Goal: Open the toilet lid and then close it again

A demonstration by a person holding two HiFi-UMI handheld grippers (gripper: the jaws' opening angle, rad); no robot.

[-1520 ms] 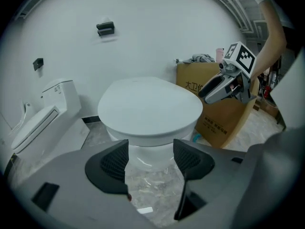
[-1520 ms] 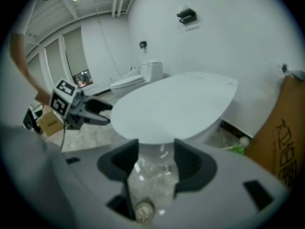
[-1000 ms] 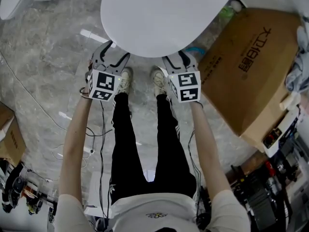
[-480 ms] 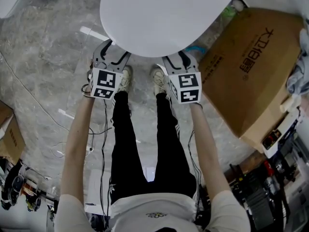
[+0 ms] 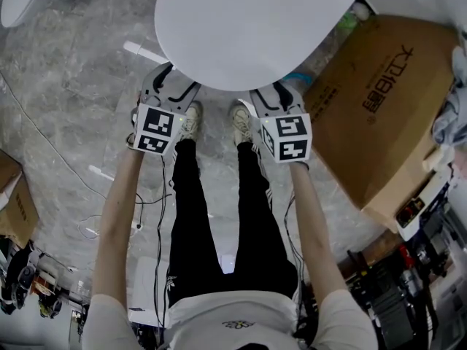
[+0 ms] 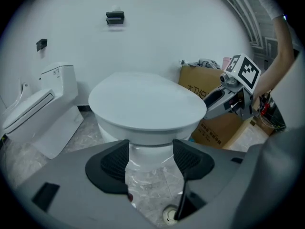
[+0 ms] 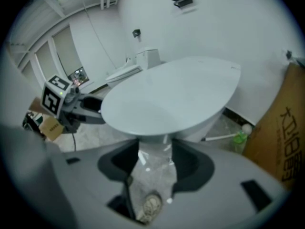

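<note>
Grey marble floor (image 5: 66,122) gives free room on the left side. The white toilet lid (image 5: 255,28) is down flat on the bowl, its rounded front rim towards the person. A brown cardboard box (image 5: 379,100) crowds in near its right edge. The left gripper (image 5: 175,79) and right gripper (image 5: 271,92) sit at that front rim, both with jaws spread, holding nothing.

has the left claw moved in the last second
No. In the head view the left claw sits by the toilet lid's front-left rim as before, jaws open and empty.
</note>
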